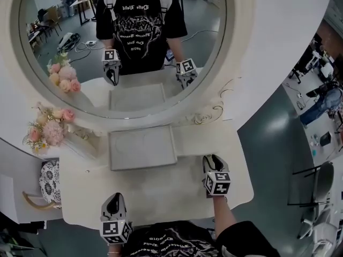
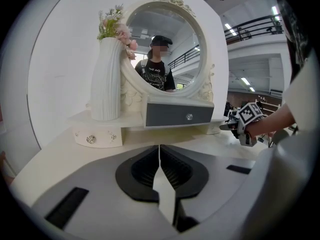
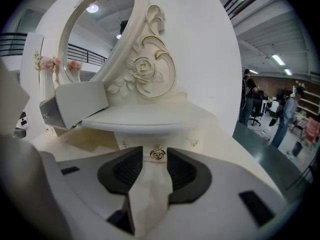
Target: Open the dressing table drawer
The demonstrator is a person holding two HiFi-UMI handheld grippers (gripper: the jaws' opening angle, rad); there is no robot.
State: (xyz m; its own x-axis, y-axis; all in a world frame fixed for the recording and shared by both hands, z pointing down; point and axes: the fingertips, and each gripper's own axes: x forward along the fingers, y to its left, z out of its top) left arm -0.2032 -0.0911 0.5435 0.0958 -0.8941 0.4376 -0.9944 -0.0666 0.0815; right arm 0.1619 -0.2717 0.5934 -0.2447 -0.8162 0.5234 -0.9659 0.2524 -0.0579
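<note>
The white dressing table (image 1: pixel 161 194) carries a grey centre drawer (image 2: pixel 179 115) with a small knob, plus a small white drawer at each side. The right-hand small drawer (image 3: pixel 131 142) has a gold knob (image 3: pixel 158 153). My right gripper (image 3: pixel 155 152) is open, and the knob sits at its fingertips with a sliver of room on the left side. In the head view my right gripper (image 1: pixel 214 159) is up against the right end under the shelf. My left gripper (image 2: pixel 160 151) is shut on nothing and hovers near the table's front edge (image 1: pixel 113 201).
A round mirror (image 1: pixel 123 36) rises behind the drawers. A ribbed white vase (image 2: pixel 106 81) with pink flowers (image 1: pixel 48 130) stands on the left shelf above a small drawer with a crystal knob (image 2: pixel 91 139). A patterned stool (image 1: pixel 51 181) stands to the left of the table.
</note>
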